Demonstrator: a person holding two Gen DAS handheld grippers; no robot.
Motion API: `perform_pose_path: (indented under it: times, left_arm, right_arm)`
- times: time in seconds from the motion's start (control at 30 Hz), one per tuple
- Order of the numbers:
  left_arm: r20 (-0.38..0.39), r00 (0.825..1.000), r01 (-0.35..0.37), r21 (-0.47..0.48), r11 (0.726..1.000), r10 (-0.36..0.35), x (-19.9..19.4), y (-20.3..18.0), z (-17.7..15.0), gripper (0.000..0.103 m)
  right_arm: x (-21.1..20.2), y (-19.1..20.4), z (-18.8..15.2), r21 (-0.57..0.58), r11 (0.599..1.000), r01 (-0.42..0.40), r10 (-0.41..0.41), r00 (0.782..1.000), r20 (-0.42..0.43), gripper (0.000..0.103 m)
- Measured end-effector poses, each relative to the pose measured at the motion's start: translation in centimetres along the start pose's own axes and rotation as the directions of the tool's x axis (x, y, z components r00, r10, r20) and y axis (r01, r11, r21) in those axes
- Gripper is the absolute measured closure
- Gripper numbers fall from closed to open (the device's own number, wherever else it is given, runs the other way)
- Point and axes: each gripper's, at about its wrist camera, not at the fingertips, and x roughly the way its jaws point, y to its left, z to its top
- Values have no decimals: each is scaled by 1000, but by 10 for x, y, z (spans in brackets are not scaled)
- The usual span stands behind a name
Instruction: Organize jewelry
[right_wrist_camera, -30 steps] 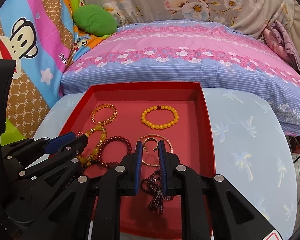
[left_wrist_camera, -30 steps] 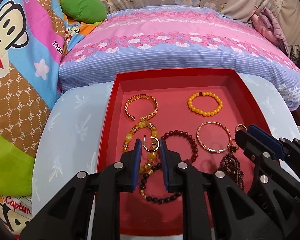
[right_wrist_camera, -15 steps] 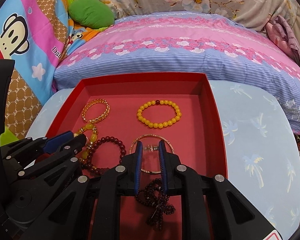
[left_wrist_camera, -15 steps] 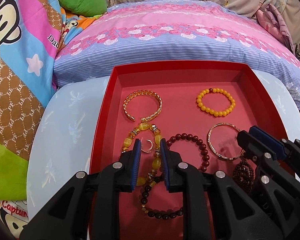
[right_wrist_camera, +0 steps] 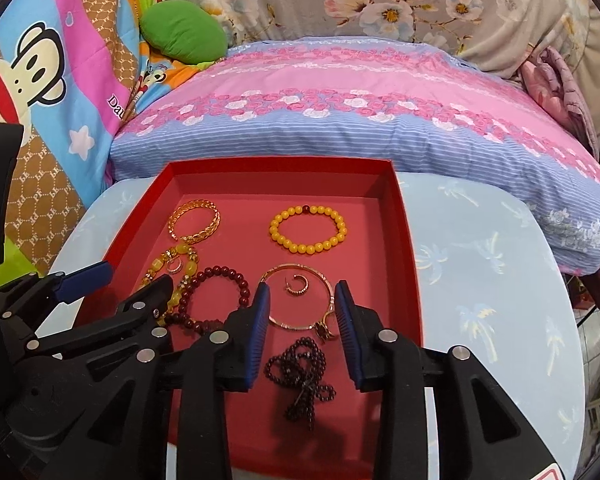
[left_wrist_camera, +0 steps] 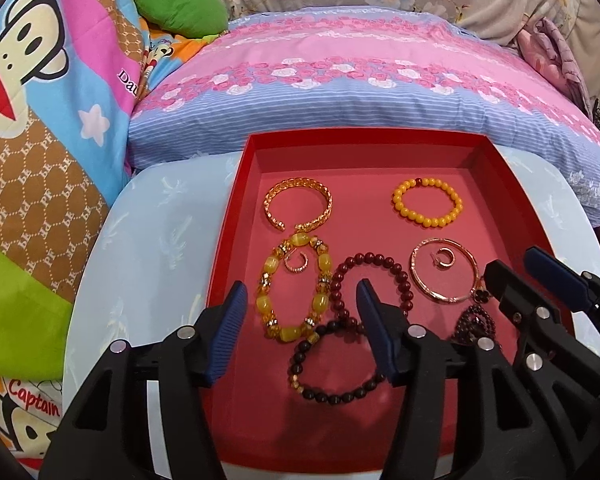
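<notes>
A red tray [left_wrist_camera: 236, 216] [right_wrist_camera: 404, 240] on a pale blue table holds the jewelry. My left gripper [left_wrist_camera: 300, 300] is open above the amber bead bracelet [left_wrist_camera: 272, 304]; a small hoop earring [left_wrist_camera: 296, 263] lies inside that bracelet. My right gripper [right_wrist_camera: 302, 294] is open over the thin rose-gold bangle [right_wrist_camera: 296, 322]; a second hoop earring [right_wrist_camera: 298, 284] lies inside it. Also in the tray are a gold cuff [left_wrist_camera: 298, 206], a yellow bead bracelet [left_wrist_camera: 428, 202], a dark red bead bracelet [left_wrist_camera: 380, 264], a black bead bracelet [left_wrist_camera: 332, 384] and a bunched dark bead strand [right_wrist_camera: 300, 376].
The table [right_wrist_camera: 492, 280] butts against a bed with a pink and blue striped quilt [right_wrist_camera: 340, 112]. A cartoon monkey blanket [left_wrist_camera: 40, 100] hangs at the left. A green cushion [left_wrist_camera: 180, 4] lies behind.
Both grippers were shut on a hoop earring each. They lowered them, opened, and the earrings now lie in the tray, one inside the amber bracelet, one inside the bangle.
</notes>
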Motion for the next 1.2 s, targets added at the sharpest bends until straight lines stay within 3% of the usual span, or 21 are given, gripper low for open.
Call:
perform_pose_path:
  times: [0.67,1.2]
  left_arm:
    - [36,999,-38,-60,997,40,-67,17,-60,16]
    - [29,999,-34,-73,997,36,-88,20,-90,13]
  right_arm:
    - [-72,-11,-47,59,998,29,-31,999,26,24]
    - [-94,-11,-77,75,996,40,-41,999,14,18]
